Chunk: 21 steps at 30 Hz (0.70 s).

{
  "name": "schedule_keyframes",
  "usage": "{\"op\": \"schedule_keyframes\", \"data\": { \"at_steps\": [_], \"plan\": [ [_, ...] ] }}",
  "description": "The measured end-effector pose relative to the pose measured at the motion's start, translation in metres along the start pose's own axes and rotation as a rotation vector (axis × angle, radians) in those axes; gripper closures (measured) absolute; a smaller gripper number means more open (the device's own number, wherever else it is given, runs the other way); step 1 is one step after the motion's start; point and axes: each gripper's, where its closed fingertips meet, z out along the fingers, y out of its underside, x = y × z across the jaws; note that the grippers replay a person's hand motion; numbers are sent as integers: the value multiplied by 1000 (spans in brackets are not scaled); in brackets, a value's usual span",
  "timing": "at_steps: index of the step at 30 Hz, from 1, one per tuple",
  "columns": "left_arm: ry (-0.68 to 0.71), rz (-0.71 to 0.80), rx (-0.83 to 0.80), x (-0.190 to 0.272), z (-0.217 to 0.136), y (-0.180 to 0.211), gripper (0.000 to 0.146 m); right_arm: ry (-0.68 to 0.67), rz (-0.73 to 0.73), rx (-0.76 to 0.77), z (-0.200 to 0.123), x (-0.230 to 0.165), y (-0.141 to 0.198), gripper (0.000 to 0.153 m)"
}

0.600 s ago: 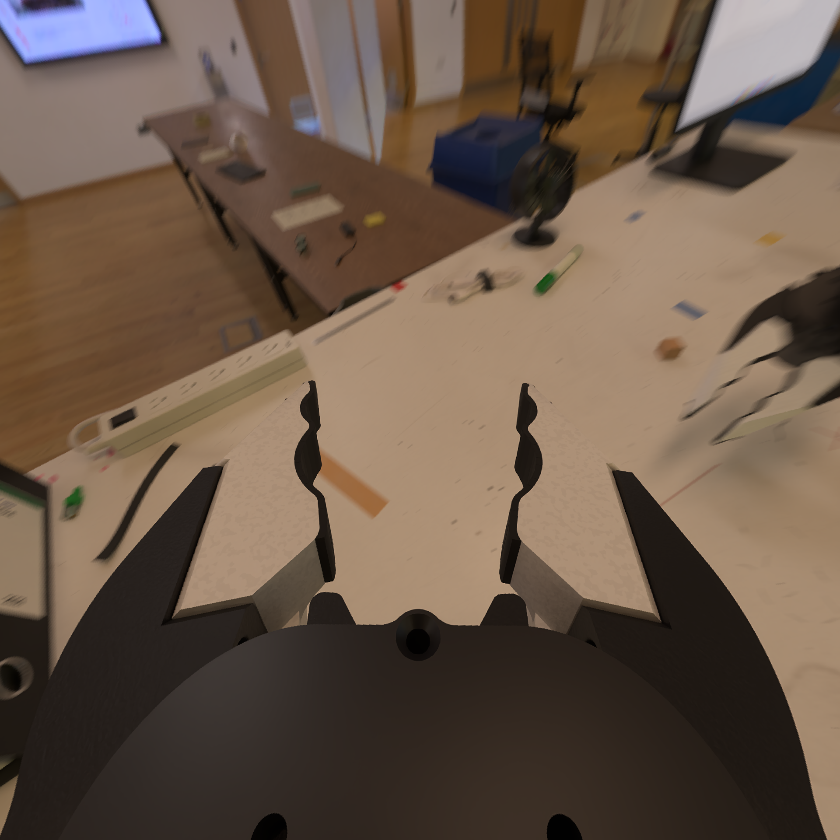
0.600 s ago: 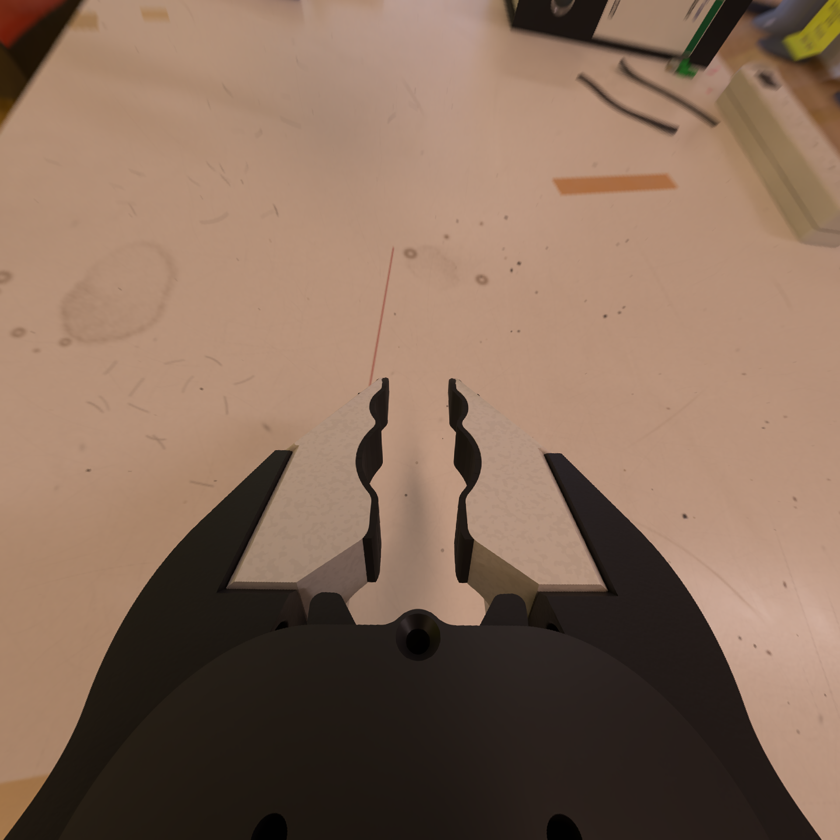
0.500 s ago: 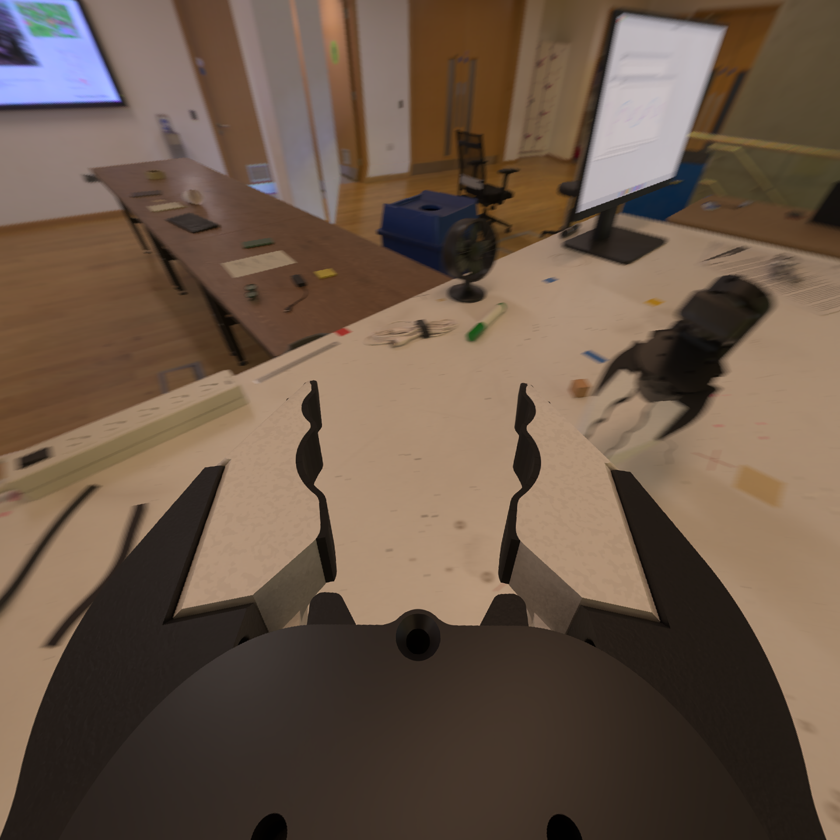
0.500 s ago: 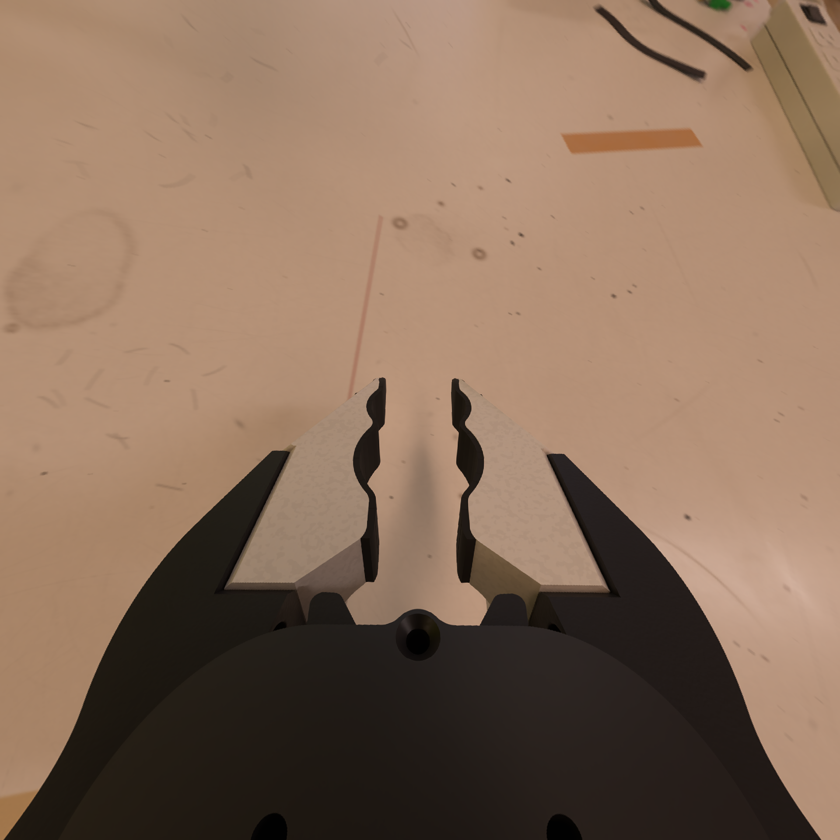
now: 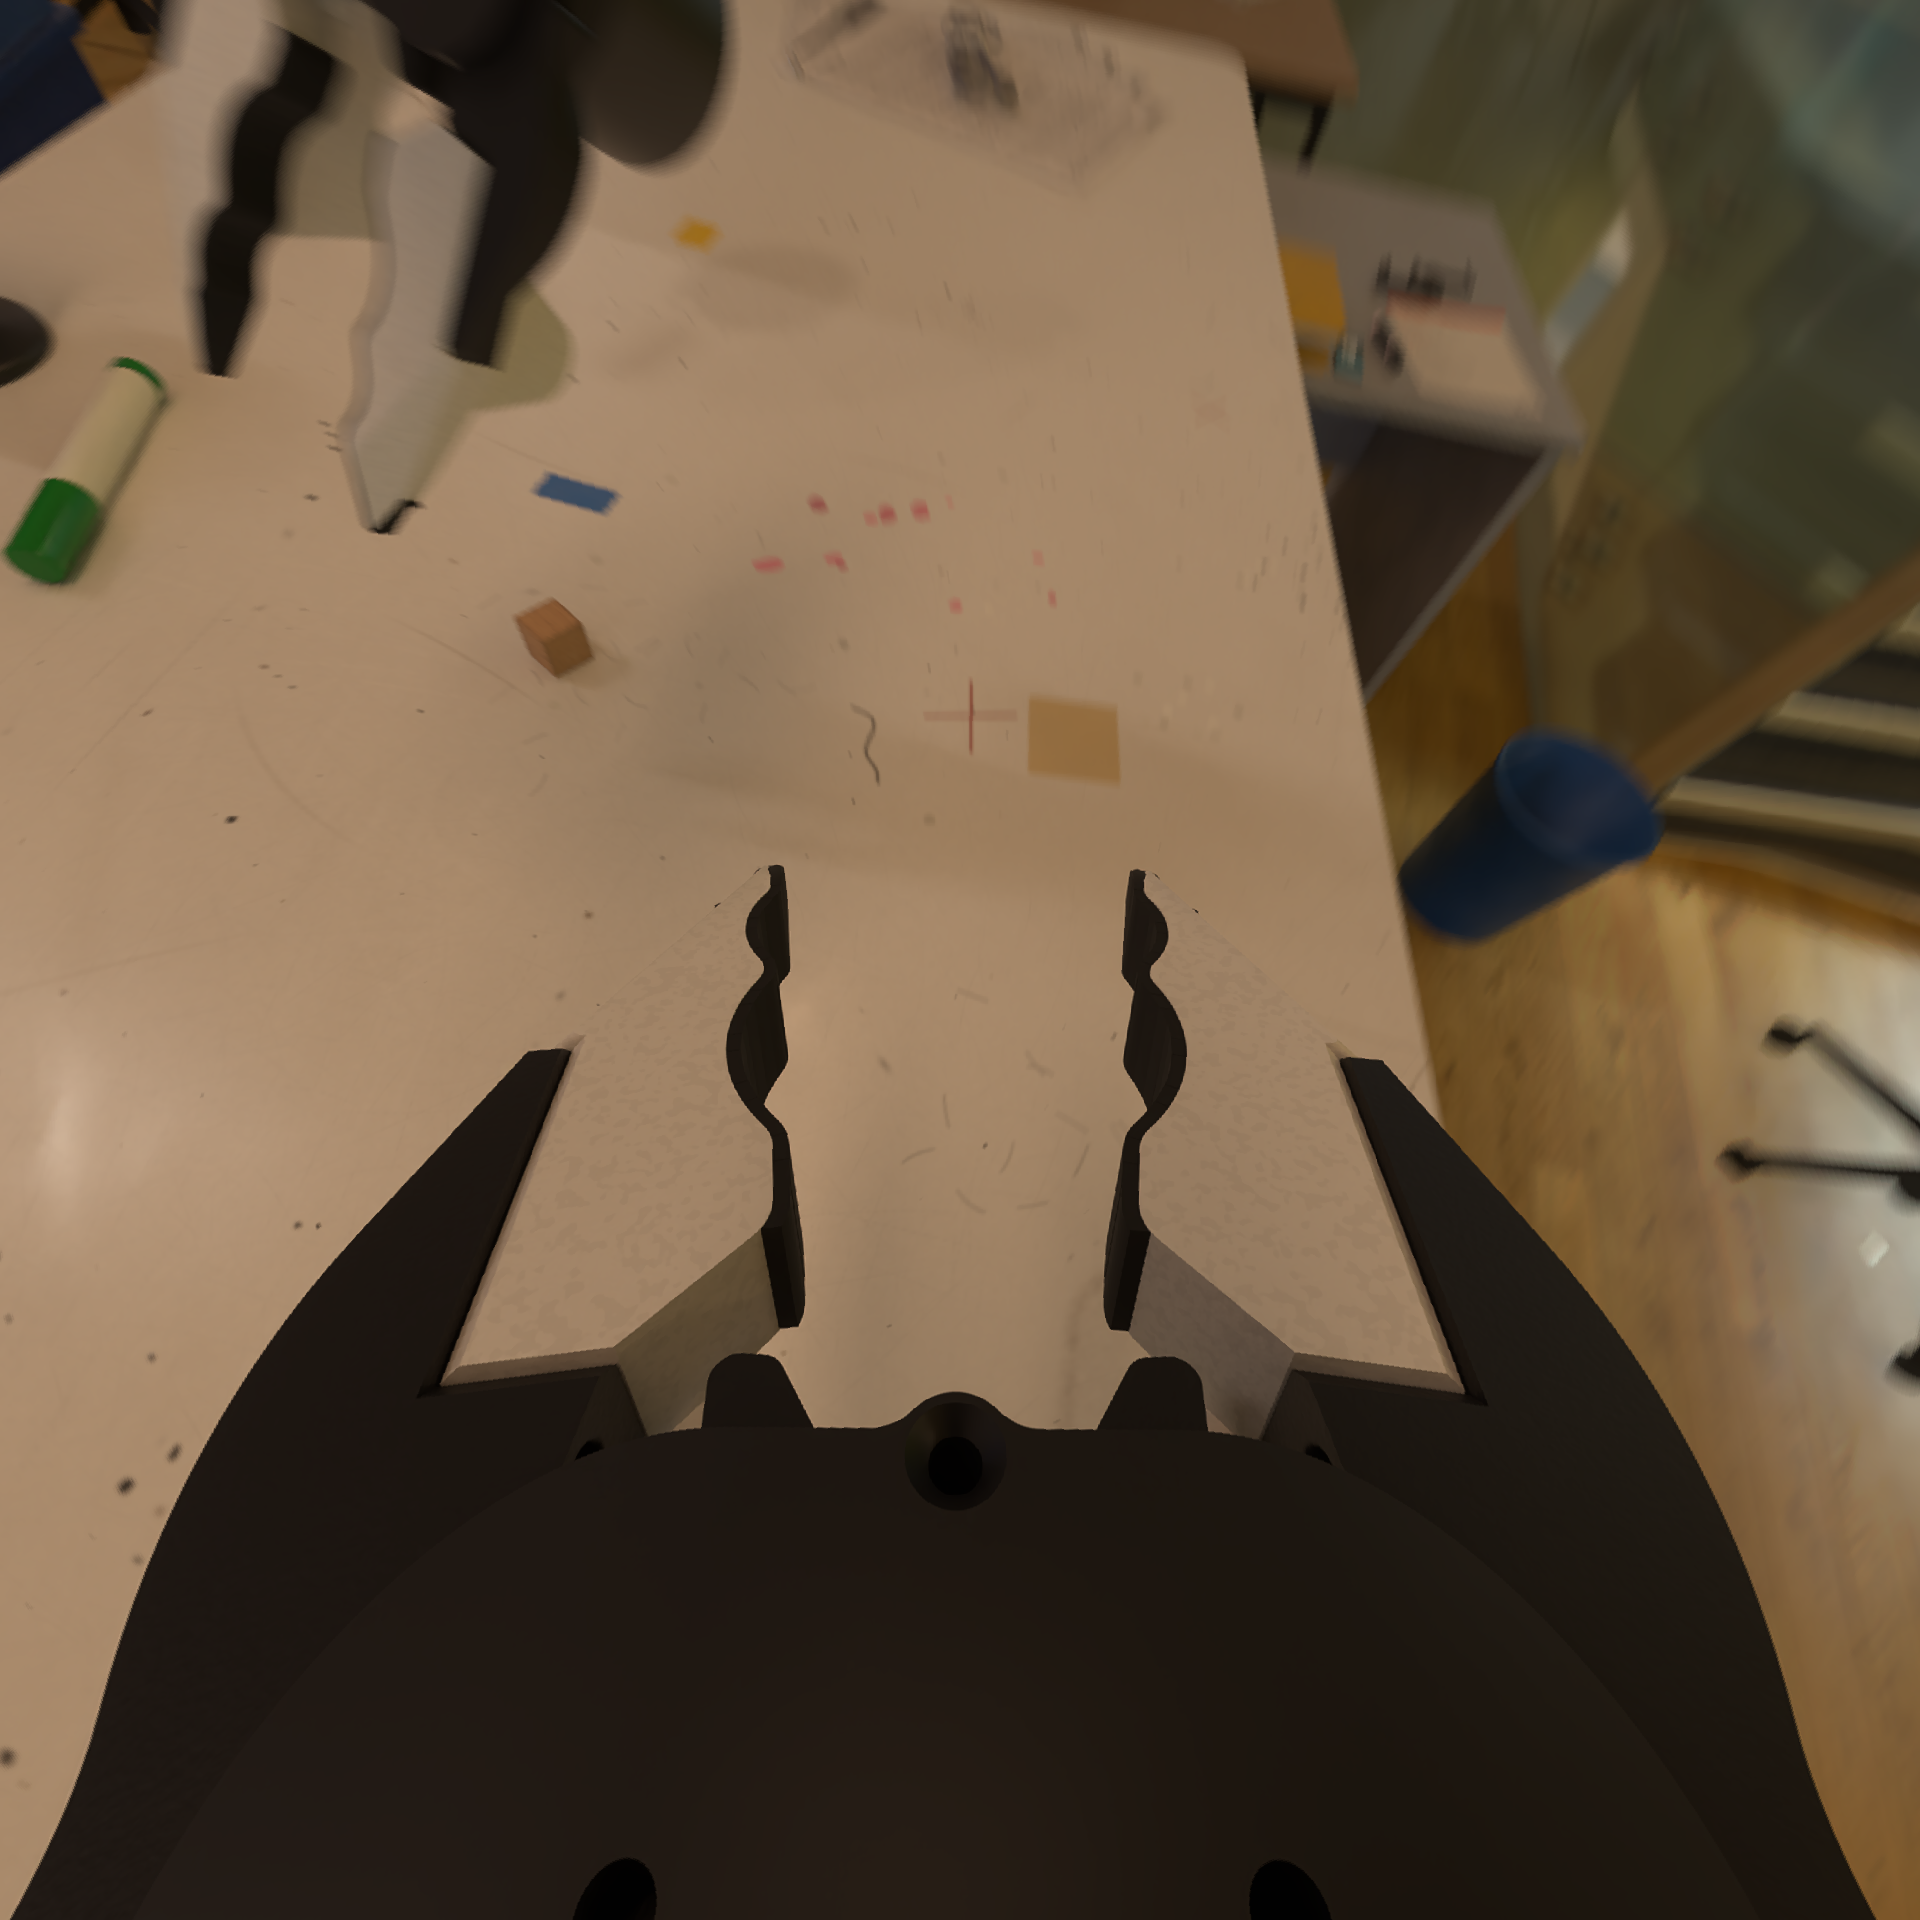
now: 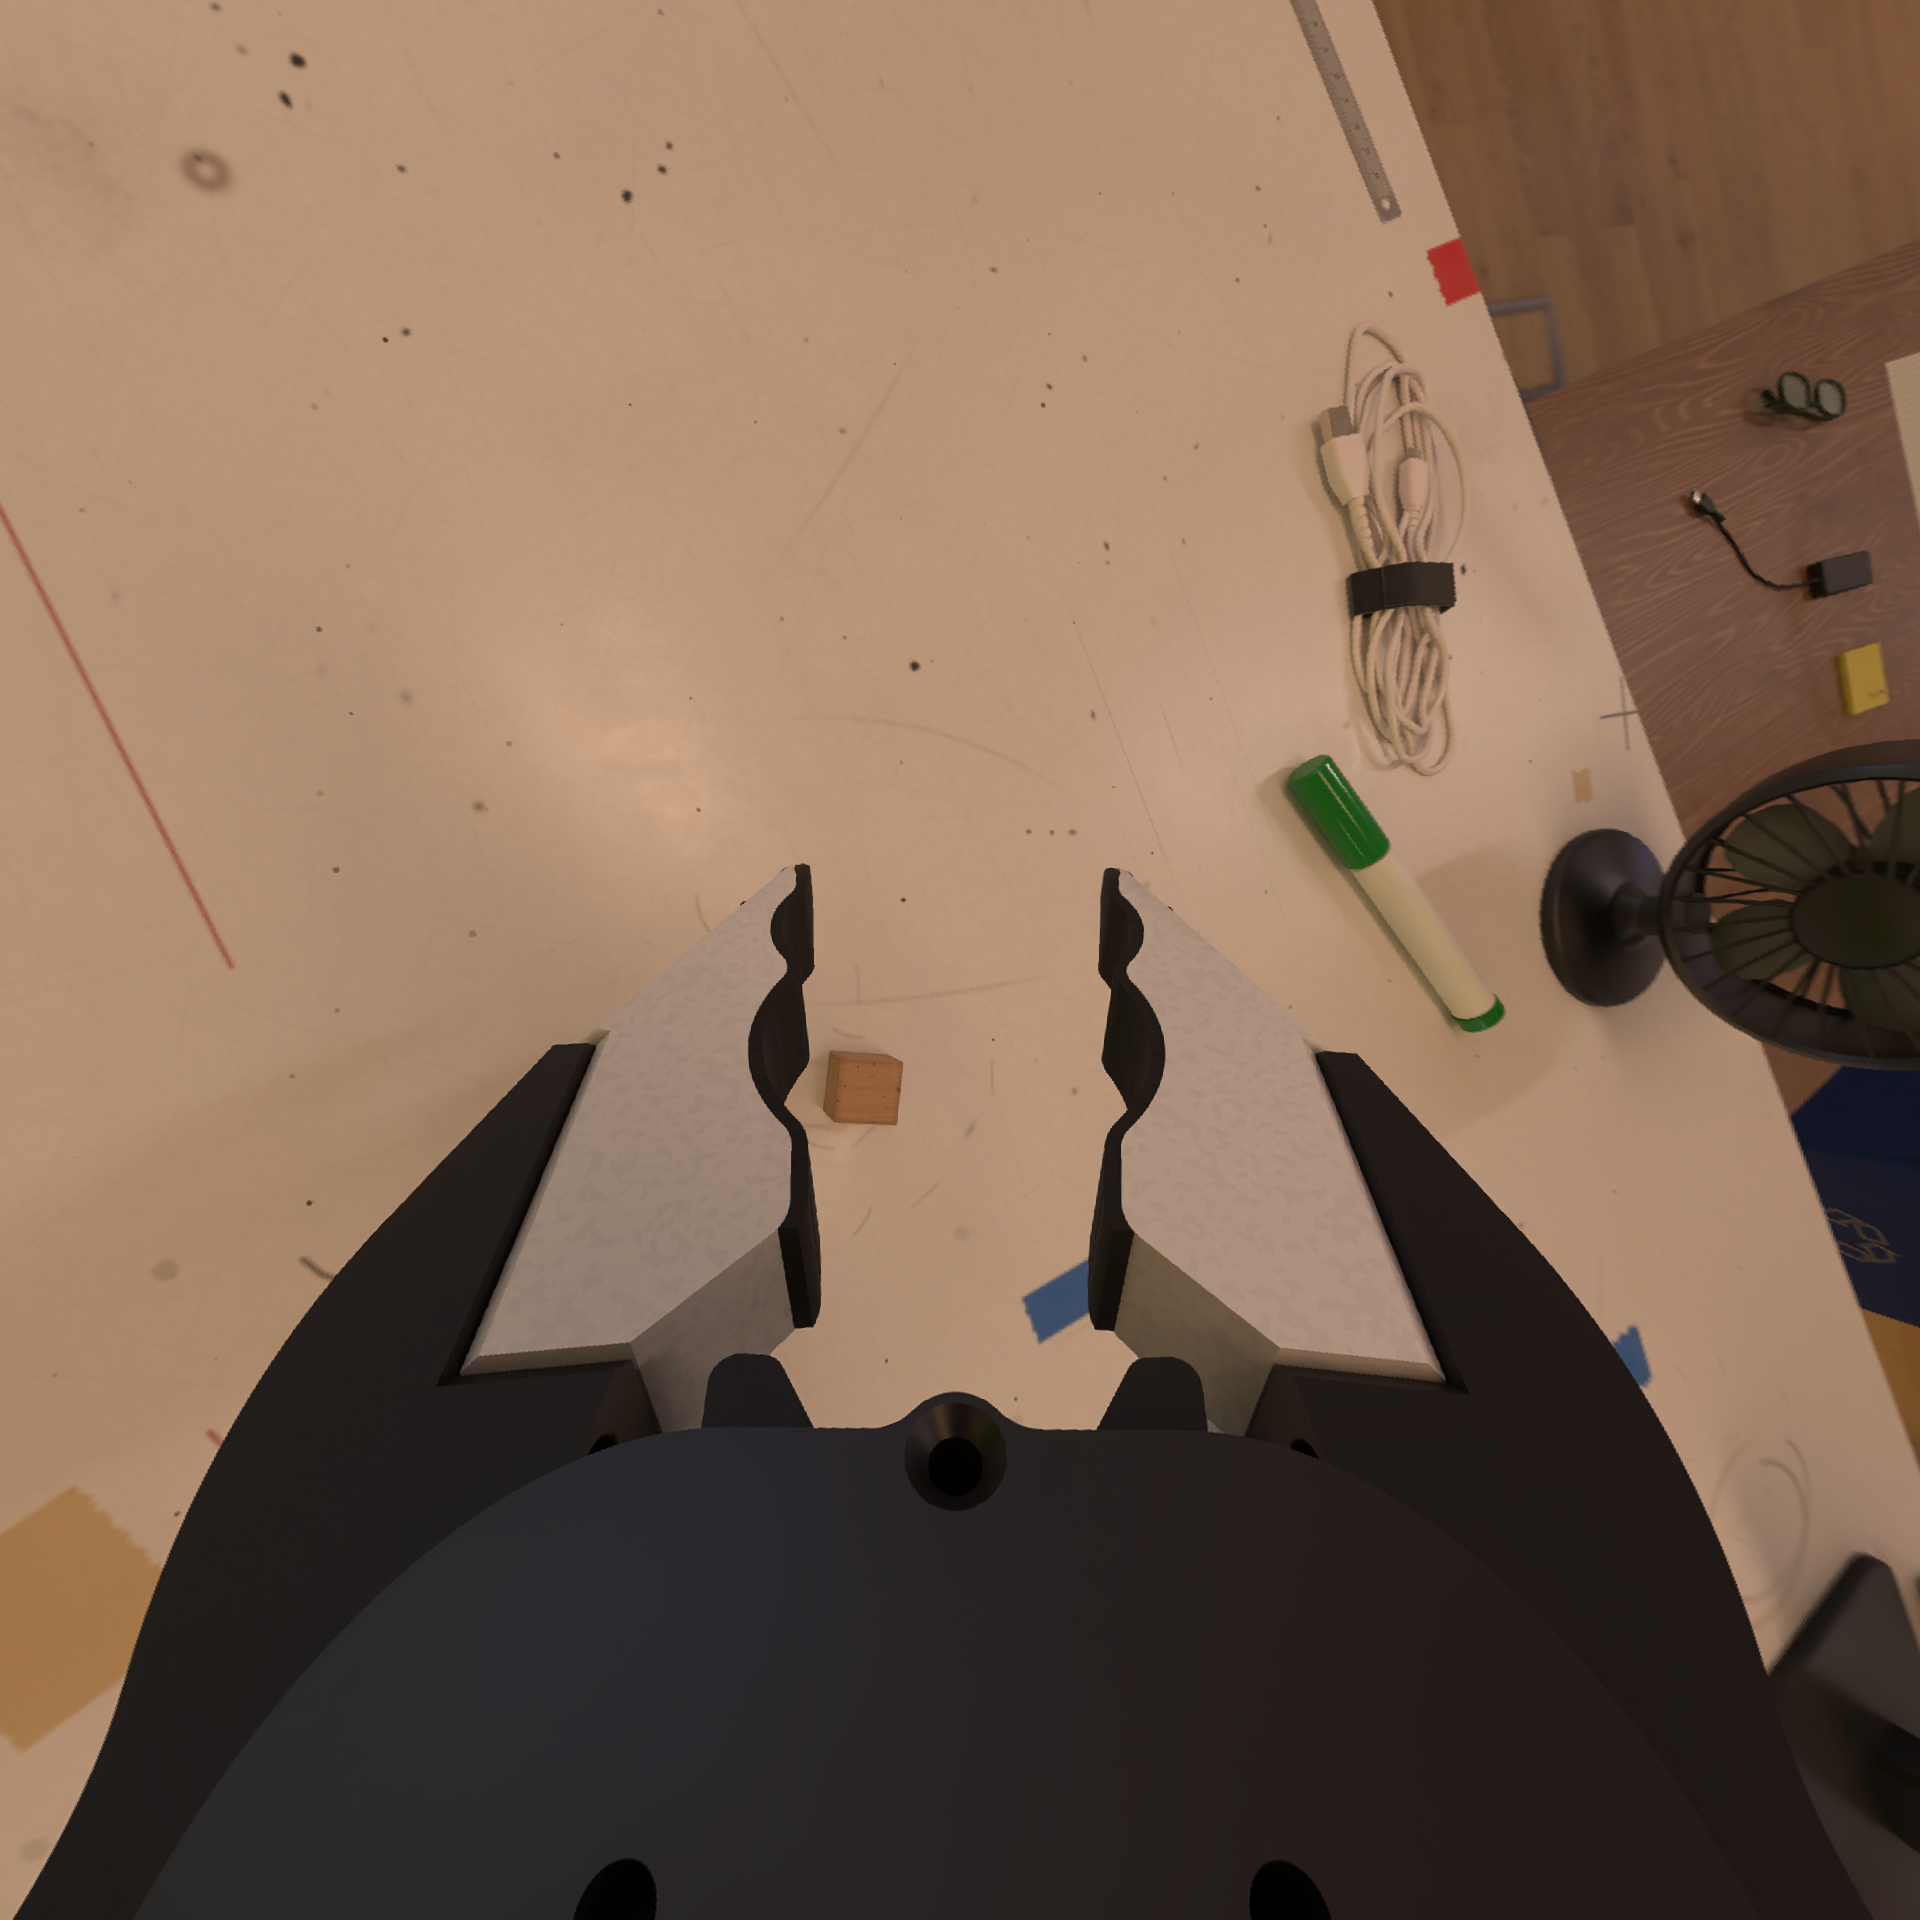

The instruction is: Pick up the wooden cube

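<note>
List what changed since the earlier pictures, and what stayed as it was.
The right gripper swung across the table, opened wider, and now hangs above the cube, which shows between its fingers, nearer the left one. The left gripper turned toward the table's edge. Nothing was grasped: the cube still rests on the table, and the left gripper stays open.

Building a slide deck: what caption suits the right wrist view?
Open right gripper poised above the wooden cube on the table, green marker alongside.

Light-brown wooden cube on a cream, black-speckled table. Green-capped white marker, white cable with black strap, blue tape, red tape. Speckled grey fingers in black.
</note>
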Motion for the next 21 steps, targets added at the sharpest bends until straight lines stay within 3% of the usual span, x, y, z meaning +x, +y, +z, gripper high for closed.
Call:
{"op": "schedule_keyframes", "data": {
  "at_steps": [5,8,12,14,19,21],
  "plan": [
    [-36,230,-281,6,43,47,68,-126,100,-33,21,-7,19,94],
    [-23,259,-368,5,68,61,62,-222,124,-180,36,-24,42,91],
    [-30,295,-476,-9,94,82,64,-248,96,-308,48,-41,56,90],
    [-57,301,-512,-19,102,91,77,-248,90,-334,50,-43,60,91],
    [-121,255,-522,-35,114,92,127,-269,109,-423,49,-43,78,97],
    [-144,232,-513,-42,117,90,135,-285,117,-413,46,-44,79,98]
  ]
}}
